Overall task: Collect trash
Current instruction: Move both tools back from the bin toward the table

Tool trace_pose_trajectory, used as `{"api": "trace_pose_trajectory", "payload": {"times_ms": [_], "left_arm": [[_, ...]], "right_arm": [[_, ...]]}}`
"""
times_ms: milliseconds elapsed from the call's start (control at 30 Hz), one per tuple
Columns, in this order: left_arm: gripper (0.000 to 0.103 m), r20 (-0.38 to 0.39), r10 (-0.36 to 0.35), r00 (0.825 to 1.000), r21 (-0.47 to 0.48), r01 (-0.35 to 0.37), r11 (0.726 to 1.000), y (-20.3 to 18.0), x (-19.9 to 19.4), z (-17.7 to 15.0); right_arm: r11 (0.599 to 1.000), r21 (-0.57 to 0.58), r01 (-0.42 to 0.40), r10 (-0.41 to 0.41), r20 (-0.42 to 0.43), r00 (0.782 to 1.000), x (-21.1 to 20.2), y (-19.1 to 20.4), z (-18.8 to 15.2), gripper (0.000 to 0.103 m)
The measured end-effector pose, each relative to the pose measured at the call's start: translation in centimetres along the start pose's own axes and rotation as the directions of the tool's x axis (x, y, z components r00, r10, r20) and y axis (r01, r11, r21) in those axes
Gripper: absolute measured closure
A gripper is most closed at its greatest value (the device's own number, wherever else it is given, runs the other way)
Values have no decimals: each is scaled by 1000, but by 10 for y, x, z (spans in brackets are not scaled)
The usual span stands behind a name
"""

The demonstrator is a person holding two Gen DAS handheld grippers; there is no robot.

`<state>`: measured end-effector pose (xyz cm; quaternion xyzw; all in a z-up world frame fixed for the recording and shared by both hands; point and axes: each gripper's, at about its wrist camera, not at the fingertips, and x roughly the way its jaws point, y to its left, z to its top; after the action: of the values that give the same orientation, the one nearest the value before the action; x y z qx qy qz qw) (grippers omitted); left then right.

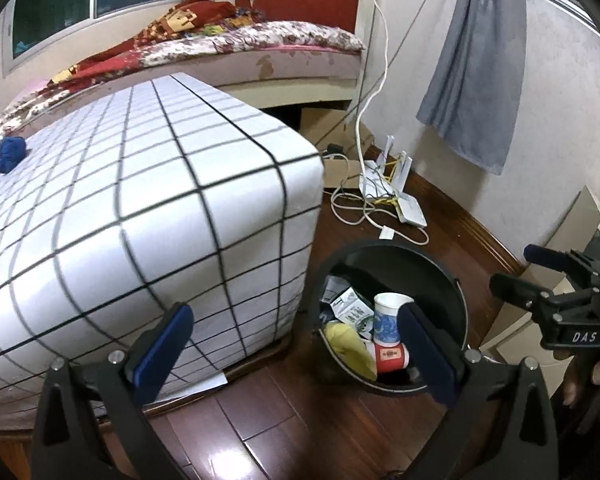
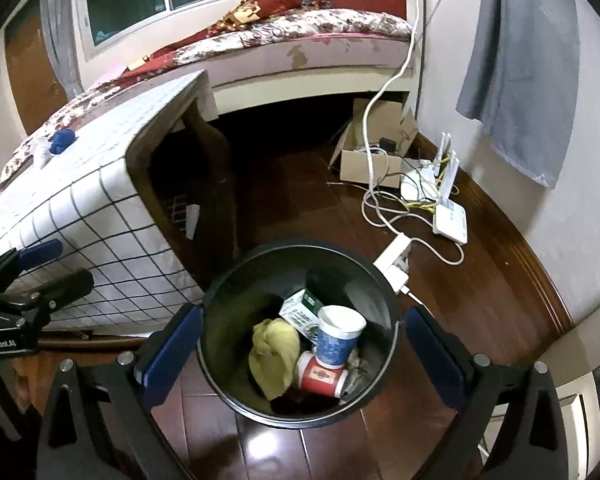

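While left finger (image 1: 428, 354) hides bin (image 1: 452, 280) rim, cups (image 2: 336, 340) visible.

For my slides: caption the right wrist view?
Open right gripper above round black trash bin holding two paper cups, yellow cloth, green-white carton.

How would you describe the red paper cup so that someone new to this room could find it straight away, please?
Start at the black round bin on the wooden floor beside the grid-patterned table. Among the trash inside, the red cup lies on its side at the bottom, below the upright blue-patterned cup and right of the yellow cloth. It is the only red item.
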<state>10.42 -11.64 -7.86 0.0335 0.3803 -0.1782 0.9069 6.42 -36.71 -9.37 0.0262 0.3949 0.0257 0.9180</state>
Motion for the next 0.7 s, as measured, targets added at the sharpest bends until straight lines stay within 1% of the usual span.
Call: {"api": "trace_pose_trajectory", "payload": {"times_ms": [233, 400, 600, 700], "left_arm": [[1, 39, 36, 999, -33, -35, 999, 22, -25, -1], [1, 67, 73, 995, -65, -69, 996, 45, -43, 1], [1, 103, 133, 986, -122, -120, 985, 78, -64, 5], [1, 114, 171, 979, -154, -153, 976, 97, -74, 3]], "right_arm": [[999, -34, -41, 43, 50, 998, -15, 30, 12, 1], [993, -78, -88, 95, 98, 991, -25, 66, 29, 1], [979, -150, -139, 160, 139, 977, -32, 112, 55, 1], [971, -174, -163, 189, 145, 971, -33, 131, 66, 1]]}}
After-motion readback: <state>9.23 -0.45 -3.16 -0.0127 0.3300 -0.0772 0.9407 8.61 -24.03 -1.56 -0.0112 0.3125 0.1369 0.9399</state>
